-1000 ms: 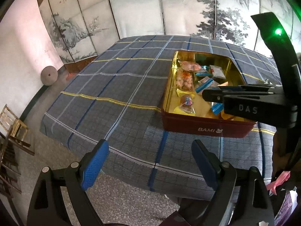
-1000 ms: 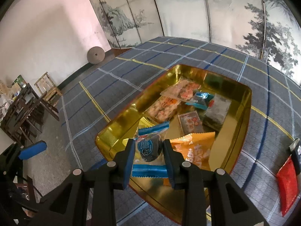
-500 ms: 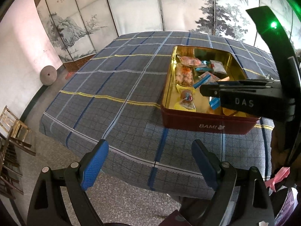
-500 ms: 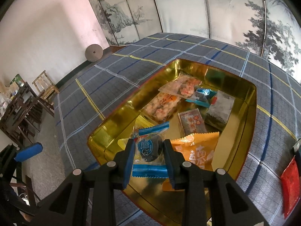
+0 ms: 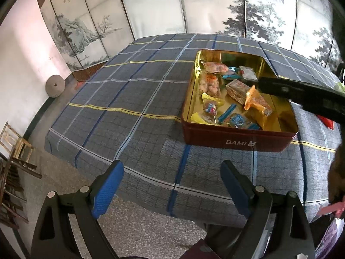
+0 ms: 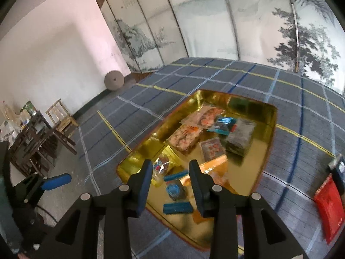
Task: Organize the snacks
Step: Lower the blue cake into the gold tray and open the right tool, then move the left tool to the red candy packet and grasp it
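Blue snack (image 6: 175, 191) dropped in tin (image 5: 237, 139); right claw (image 6: 170, 173) opening above.

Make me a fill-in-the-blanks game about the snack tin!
1. The tin has the word ____ on its red side.
2. Inside, the tin is shiny ____.
3. The tablecloth has a ____ pattern.
4. The red packet lies ____ the tin.

Missing words: BAMI; gold; checked; outside

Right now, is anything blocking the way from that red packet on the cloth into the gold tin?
Nothing visible. Only checked cloth lies between the red packet and the tin, whose wall it must clear.
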The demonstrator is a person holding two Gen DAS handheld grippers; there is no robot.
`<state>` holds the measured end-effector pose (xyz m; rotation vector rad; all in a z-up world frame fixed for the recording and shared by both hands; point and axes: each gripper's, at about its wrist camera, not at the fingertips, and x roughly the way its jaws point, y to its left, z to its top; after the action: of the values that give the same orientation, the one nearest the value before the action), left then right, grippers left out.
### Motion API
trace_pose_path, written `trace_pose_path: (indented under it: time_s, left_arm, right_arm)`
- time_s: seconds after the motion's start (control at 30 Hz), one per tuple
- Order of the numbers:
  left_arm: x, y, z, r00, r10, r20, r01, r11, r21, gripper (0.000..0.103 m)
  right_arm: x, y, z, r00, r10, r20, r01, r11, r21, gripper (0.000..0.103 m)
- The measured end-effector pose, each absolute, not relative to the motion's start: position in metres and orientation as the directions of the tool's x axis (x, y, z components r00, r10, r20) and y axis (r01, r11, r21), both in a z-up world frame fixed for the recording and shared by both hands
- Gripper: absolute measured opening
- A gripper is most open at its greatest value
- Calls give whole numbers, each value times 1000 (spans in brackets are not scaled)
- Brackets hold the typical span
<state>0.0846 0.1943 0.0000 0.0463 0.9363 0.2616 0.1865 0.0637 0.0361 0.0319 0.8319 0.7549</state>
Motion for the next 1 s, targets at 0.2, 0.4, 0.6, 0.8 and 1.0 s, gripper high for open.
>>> trace_pose_path:
  time_s: [0.2,0.4,0.6,0.8,1.0]
  left_arm:
    - [83,185,4,565,235,-791,-177,971,162,89]
    - [85,165,9,568,203,-798,-118,979,164,92]
    - [92,135,13,561,182,-808,-53,981,184,93]
    - [104,105,18,544,137,-828,6,986,167,93]
    - [123,80,24,523,62,-850,54,993,105,93]
  right_arm:
    - [156,8,42,522,574,-631,-550,792,265,40]
    - [136,-84,25,600,440,-668,-414,885,212,41]
    - [148,-165,10,607,371,-703,-300,926,230,47]
    - [177,-199,0,579,392,-715,-281,919,276,54]
    - [199,-208,-19,532,441,-723,-257,898,358,55]
